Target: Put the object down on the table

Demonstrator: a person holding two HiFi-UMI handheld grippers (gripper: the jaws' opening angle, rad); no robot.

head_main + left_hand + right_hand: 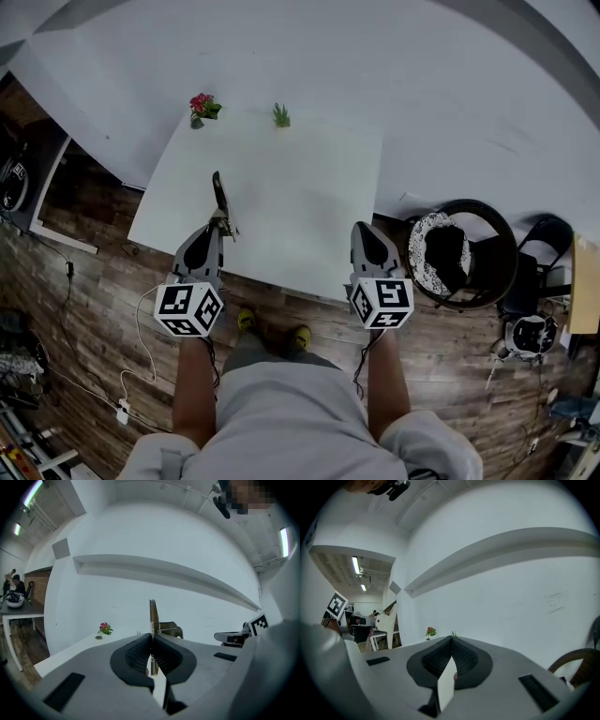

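Clamping a thin dark object (pixel 219 192), the left hand-held gripper (pixel 225 223) is closed.

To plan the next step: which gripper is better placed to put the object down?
Left: the left gripper is shut on the thin dark object over the table; the right gripper holds nothing.

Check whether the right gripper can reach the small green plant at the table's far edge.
Probably yes: only bare table lies between the right gripper and the green plant, though its empty jaws are shut and must open first.
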